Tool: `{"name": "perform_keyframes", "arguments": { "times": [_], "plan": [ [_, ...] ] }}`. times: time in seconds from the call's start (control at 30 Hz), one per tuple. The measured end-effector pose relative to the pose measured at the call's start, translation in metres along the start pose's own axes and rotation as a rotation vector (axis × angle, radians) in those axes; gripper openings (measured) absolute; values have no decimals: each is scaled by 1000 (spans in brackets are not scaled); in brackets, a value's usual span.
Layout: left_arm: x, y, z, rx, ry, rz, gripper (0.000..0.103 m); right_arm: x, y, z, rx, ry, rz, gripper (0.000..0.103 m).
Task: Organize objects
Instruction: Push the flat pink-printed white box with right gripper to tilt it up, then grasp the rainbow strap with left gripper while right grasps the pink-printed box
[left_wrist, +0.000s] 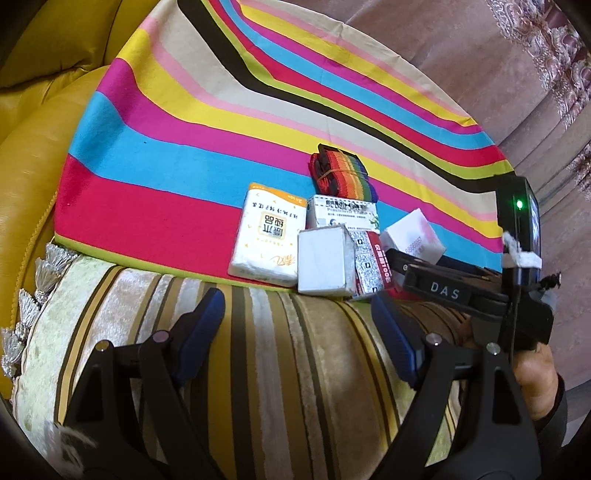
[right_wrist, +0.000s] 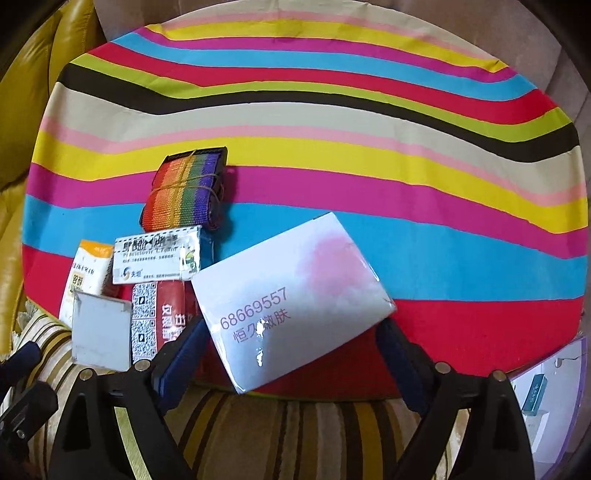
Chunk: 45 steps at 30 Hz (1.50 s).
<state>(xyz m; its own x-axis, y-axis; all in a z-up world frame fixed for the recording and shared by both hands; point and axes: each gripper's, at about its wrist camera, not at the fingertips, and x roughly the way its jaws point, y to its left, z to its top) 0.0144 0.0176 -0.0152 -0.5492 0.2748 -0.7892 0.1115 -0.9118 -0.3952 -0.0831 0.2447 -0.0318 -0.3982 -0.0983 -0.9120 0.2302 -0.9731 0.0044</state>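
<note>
The right gripper (right_wrist: 291, 354) has its fingers clamped on a white box (right_wrist: 291, 295); the left gripper (left_wrist: 306, 332) hovers with fingers apart, the plain box (left_wrist: 325, 260) just ahead of them.

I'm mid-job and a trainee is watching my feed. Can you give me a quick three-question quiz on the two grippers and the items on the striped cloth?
1. True or false: the left gripper is open and empty, above the striped cushion.
2. Which item does the right gripper clamp?
A. tissue pack
B. white-and-pink box printed 68669557
C. red QR-code box
3. Short answer: what keeps the rainbow strap bundled?

Key
1. True
2. B. The fingers press on its two opposite edges.
3. A thin band wrapped around its middle.
</note>
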Motion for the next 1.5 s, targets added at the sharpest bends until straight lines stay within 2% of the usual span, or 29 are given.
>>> {"name": "perform_keyframes", "arguments": {
  "times": [0.03, 0.2, 0.3, 0.47, 0.53, 0.6, 0.73, 0.93, 1.1, 1.2, 1.33, 1.43, 1.5],
  "plan": [
    [1, 0, 2, -4, 1, 1, 84, 1, 1, 1, -2, 0, 1, 85],
    [1, 10, 14, -61, -40, 0, 84, 4, 2, -2, 25, 7, 20, 60],
    [1, 18, 21, -87, -57, 17, 84, 6, -2, -3, 42, 10, 38, 55],
    [10, 27, 30, -94, -37, 65, 84, 3, -4, -3, 47, 5, 64, 56],
    [12, 29, 33, -90, -36, 75, 84, -1, -10, -3, 55, 6, 81, 64],
    [14, 32, 35, -91, -33, 81, 84, -8, -15, -3, 56, -14, 105, 81],
    [21, 33, 43, -69, -22, 95, 84, -19, -20, -1, 26, -46, 112, 86],
    [25, 35, 50, -67, -30, 104, 84, -8, -38, 11, 276, 11, 179, 88],
    [28, 28, 65, -24, -45, 111, 84, 1, -29, 29, 372, 28, 143, 88],
    [33, 19, 80, 13, -53, 110, 84, 11, -27, 36, 402, 52, 70, 88],
    [53, 4, 91, 24, 13, 31, 84, 21, -24, 40, 409, 51, 2, 88],
    [68, -8, 99, 28, 46, 15, 84, 25, -22, 40, 385, 53, -40, 86],
    [73, -17, 103, 25, 58, 6, 84, 27, -22, 40, 372, 59, -50, 81]
  ]
}}
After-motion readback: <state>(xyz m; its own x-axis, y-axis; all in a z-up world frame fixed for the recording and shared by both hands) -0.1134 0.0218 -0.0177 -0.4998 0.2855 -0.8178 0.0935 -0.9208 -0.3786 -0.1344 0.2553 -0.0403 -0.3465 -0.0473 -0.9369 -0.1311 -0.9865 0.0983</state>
